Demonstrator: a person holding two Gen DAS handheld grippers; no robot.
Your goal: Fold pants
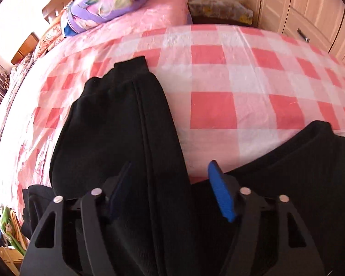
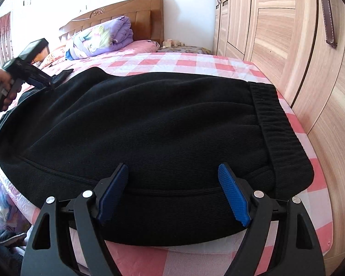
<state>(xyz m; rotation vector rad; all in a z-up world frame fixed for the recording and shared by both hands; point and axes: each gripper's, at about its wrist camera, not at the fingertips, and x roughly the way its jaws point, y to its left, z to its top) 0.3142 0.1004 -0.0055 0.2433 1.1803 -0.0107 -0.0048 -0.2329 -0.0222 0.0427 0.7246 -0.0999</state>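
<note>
Black pants lie flat on the pink checked bed sheet, with the ribbed waistband at the right. In the left wrist view a leg of the pants runs away from me and its cuff lies on the sheet. My left gripper is open over that leg, blue pads spread. It also shows in the right wrist view, held by a hand. My right gripper is open over the hip part of the pants, empty.
A folded purple quilt and wooden headboard are at the bed's head. Wooden wardrobe doors stand close along the right side of the bed. A bedside table sits by the wardrobe.
</note>
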